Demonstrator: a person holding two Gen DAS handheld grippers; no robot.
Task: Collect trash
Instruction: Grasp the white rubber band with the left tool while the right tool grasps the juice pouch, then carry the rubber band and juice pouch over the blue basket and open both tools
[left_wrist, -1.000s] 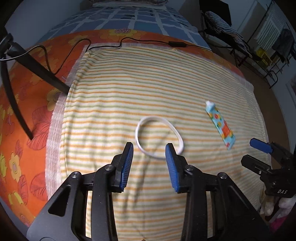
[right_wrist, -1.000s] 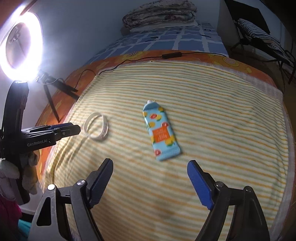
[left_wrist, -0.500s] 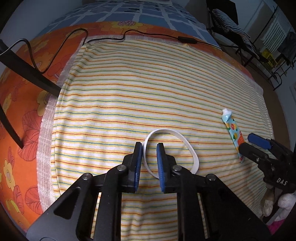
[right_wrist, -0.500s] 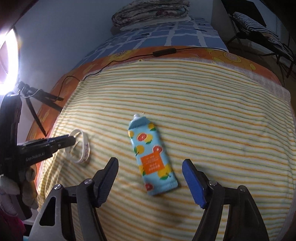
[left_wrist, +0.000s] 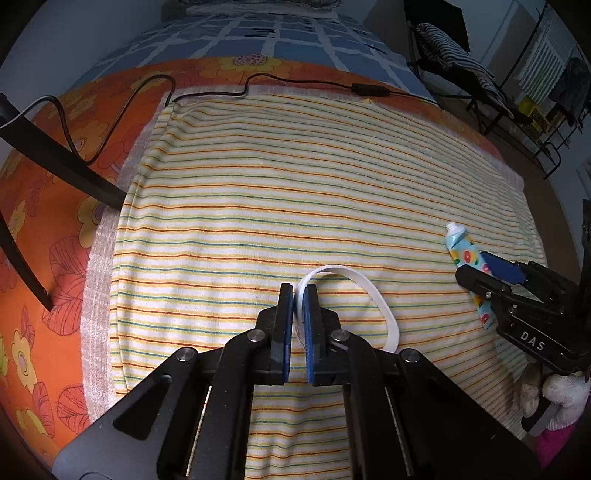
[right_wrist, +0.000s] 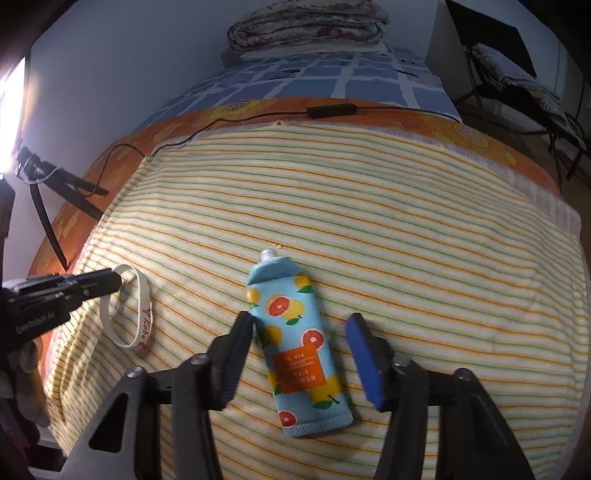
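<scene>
Left claw (left_wrist: 299, 295) clenched on the near-left arc of a white wristband (left_wrist: 373, 295); band is thin, floppy, with red script lettering, the rest of its loop lying on the striped blanket (left_wrist: 295, 192) toward the bed's near left. Right claw (right_wrist: 301, 332) released, jaws wide, straddling a squeezed tube (right_wrist: 295, 332). Tube: light blue, citrus-slice print, orange label, capless white neck pointing to the bed's far end, crimped tail nearest. Black cable (left_wrist: 295, 79) along blanket's far edge.

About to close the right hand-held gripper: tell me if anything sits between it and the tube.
Nothing visible does. The right hand-held gripper is open, with the tube lying between its fingers on the striped cloth.
</scene>
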